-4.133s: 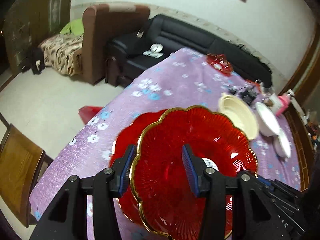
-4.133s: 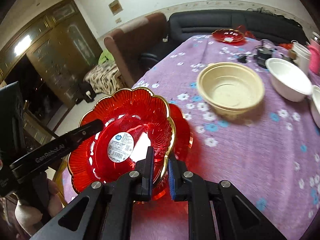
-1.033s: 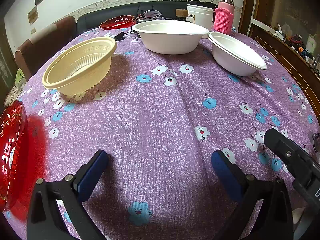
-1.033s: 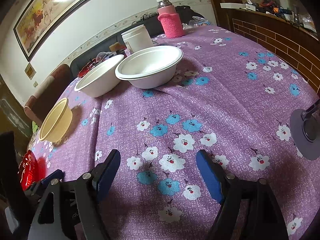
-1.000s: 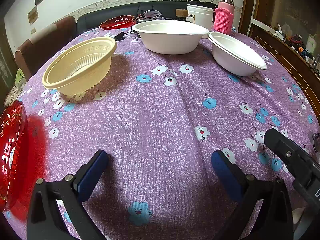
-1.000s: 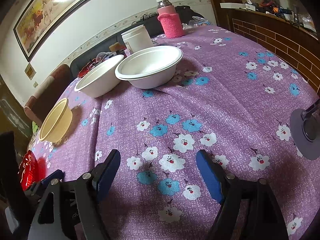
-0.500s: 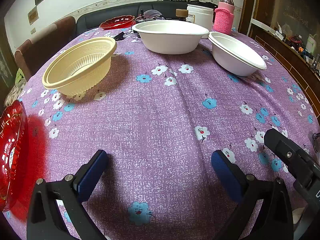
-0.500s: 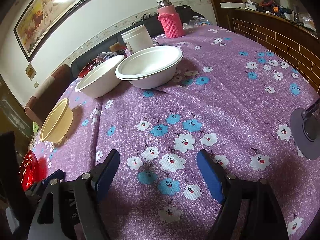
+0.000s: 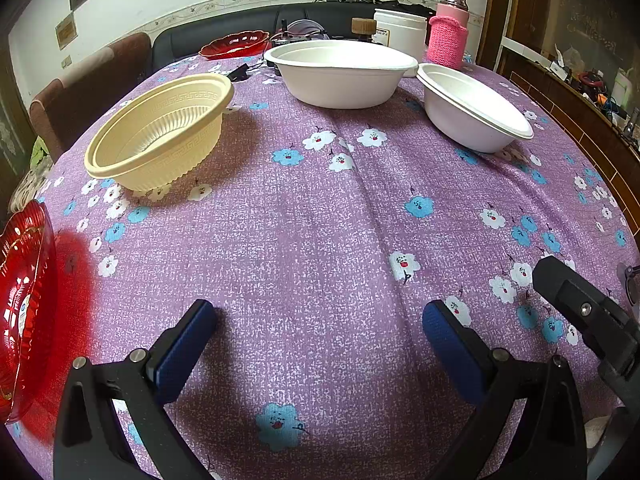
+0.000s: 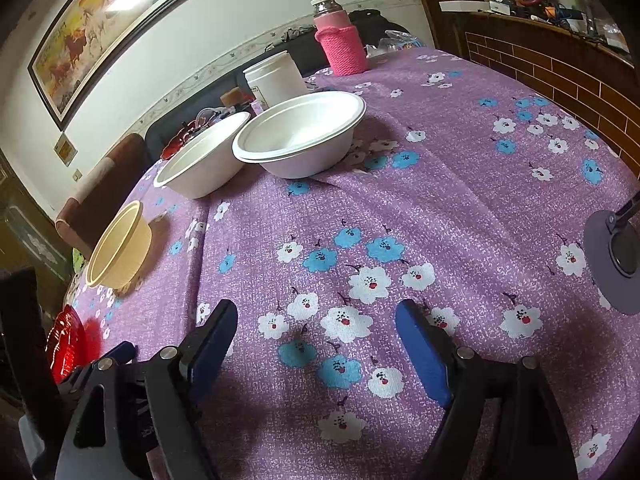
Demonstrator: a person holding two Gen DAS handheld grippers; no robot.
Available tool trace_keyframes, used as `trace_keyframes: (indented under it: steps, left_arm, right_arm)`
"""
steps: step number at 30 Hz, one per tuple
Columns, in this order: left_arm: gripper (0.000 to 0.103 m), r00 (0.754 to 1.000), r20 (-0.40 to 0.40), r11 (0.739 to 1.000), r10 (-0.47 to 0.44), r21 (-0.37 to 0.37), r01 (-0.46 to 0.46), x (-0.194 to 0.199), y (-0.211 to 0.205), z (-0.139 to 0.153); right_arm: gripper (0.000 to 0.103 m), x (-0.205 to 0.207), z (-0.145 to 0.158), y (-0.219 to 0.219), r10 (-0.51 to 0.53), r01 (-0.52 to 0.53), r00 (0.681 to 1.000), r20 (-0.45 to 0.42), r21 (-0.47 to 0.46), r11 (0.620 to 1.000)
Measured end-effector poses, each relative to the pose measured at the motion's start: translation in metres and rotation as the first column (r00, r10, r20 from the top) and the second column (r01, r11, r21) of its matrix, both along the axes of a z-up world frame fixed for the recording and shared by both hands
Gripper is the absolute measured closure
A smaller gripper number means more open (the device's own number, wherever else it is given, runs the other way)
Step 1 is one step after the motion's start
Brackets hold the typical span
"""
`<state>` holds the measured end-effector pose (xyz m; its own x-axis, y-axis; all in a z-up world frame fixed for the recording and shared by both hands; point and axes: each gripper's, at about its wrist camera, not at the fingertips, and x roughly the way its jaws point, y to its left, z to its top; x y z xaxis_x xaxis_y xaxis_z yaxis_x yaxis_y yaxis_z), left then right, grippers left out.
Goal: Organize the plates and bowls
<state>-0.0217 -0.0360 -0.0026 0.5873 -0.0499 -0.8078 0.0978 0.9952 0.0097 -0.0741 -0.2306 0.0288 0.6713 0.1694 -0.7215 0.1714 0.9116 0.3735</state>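
Both grippers hover open over the purple flowered tablecloth with nothing between their fingers. My left gripper faces a cream ribbed bowl at the left and two white bowls, one at the back and one at the right. Stacked red plates sit at the left edge. In the right wrist view my right gripper points at the nearer white bowl, with the second white bowl and the cream bowl further left, and the red plates at the far left.
At the table's far end stand a pink knitted bottle, a white tub and another red dish. A grey round stand base rests at the right. A brown chair and a black sofa lie beyond the table.
Four seconds ago both grippers held a red plate over the stack; they have since let it go and turned toward the bowls. Over the last second nothing has visibly changed.
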Motion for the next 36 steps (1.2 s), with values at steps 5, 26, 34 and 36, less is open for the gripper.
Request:
trace_keyframes:
  steps: [5,26,34,36]
  left_arm:
    - [0.000,1.000,0.000,1.000,0.000,0.000,0.000,0.000,0.000,0.000]
    - [0.000,0.994,-0.063,0.996,-0.084,0.009,0.085,-0.003,0.000,0.002]
    - [0.000,0.980,0.175,0.989,-0.091,-0.097,0.109,-0.069,0.042,0.059]
    - [0.000,0.956,0.282,0.987,-0.082,-0.111,0.117,-0.090,0.058,0.087]
  right_arm:
    - [0.014,-0.001,0.000,-0.002,0.000,0.000,1.000,0.013,0.035,0.999]
    - [0.001,0.000,-0.003,-0.019,-0.023,0.005,0.997,0.074,0.236,0.972]
    - [0.001,0.003,-0.002,-0.013,-0.011,-0.001,0.998,0.065,0.186,0.983]
    - [0.001,0.003,-0.002,-0.012,-0.011,-0.001,0.998,0.064,0.180,0.984]
